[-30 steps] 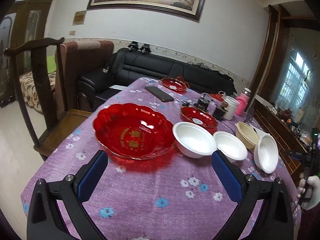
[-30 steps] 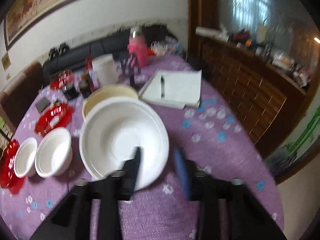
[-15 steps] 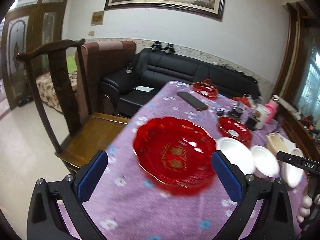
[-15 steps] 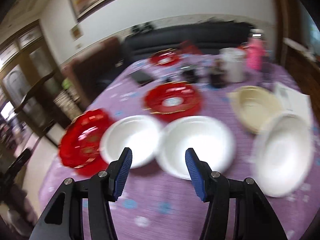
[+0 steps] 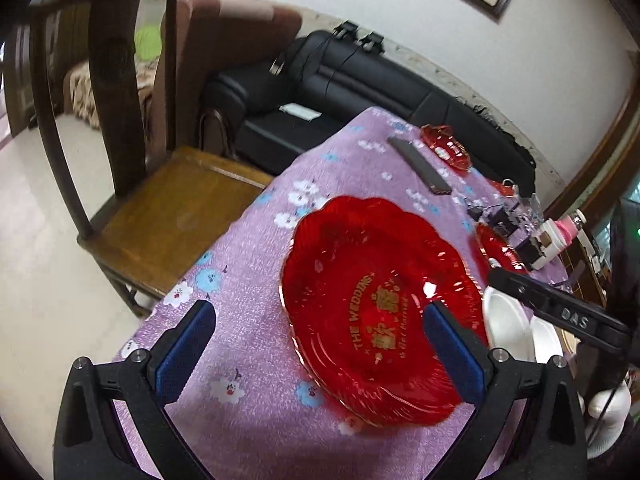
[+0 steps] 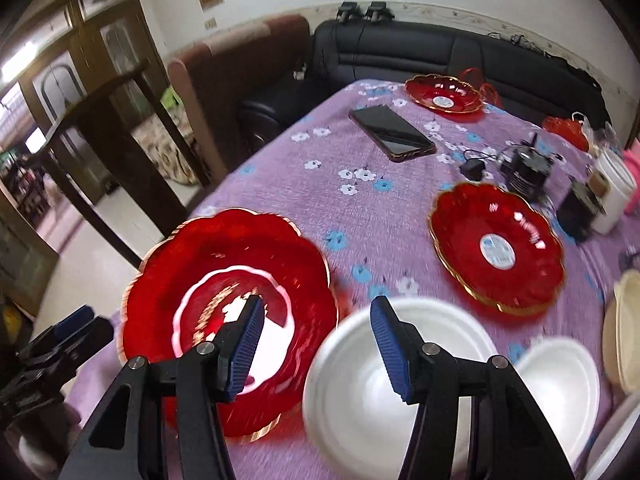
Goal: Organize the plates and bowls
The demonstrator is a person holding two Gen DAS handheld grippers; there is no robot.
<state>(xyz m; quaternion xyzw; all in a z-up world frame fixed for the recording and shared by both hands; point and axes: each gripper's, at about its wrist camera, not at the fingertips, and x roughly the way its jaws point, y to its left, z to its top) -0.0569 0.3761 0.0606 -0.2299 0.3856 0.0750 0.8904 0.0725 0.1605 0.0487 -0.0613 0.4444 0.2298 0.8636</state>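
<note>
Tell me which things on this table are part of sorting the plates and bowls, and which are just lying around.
Job: large red plate; smaller red plate; far red dish; white bowls; cream bowl.
Lying about: phone; white cup; charger.

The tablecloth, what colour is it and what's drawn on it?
The tablecloth is purple with small white and blue flowers, clearest in the right wrist view.

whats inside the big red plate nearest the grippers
Nothing lies in the big red plate: only gold lettering and a gold emblem printed at its centre. The left gripper finger covers a strip of the inside, and blur hides fine detail.
</note>
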